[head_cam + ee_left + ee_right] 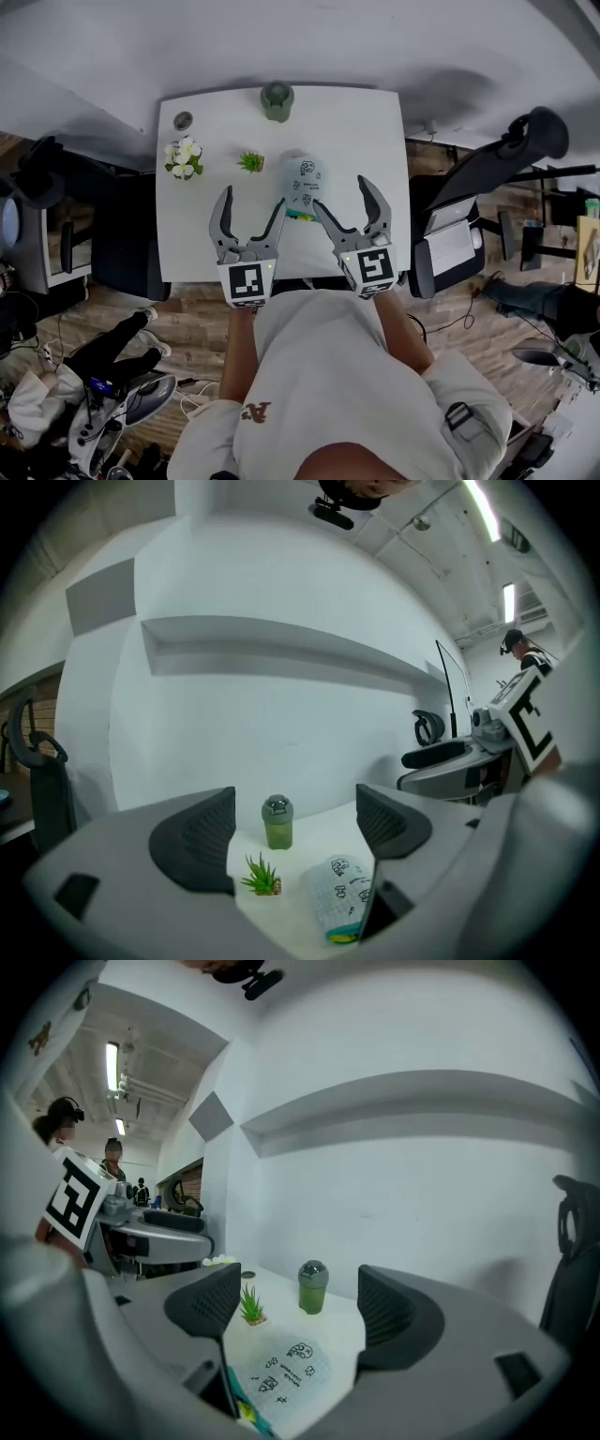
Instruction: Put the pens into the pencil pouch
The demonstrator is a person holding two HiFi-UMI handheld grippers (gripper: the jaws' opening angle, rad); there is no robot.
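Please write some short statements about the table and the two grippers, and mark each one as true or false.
1. The left gripper and the right gripper are both open and hold nothing. True.
2. In the head view, the pouch shows between the two grippers, lying on the table. True.
3. The green bottle lies on its side. False: it stands upright at the table's far edge.
4. In the head view, the small plant is right of the pouch. False: it is left of it.
5. The flowers stand near the table's left edge. True.
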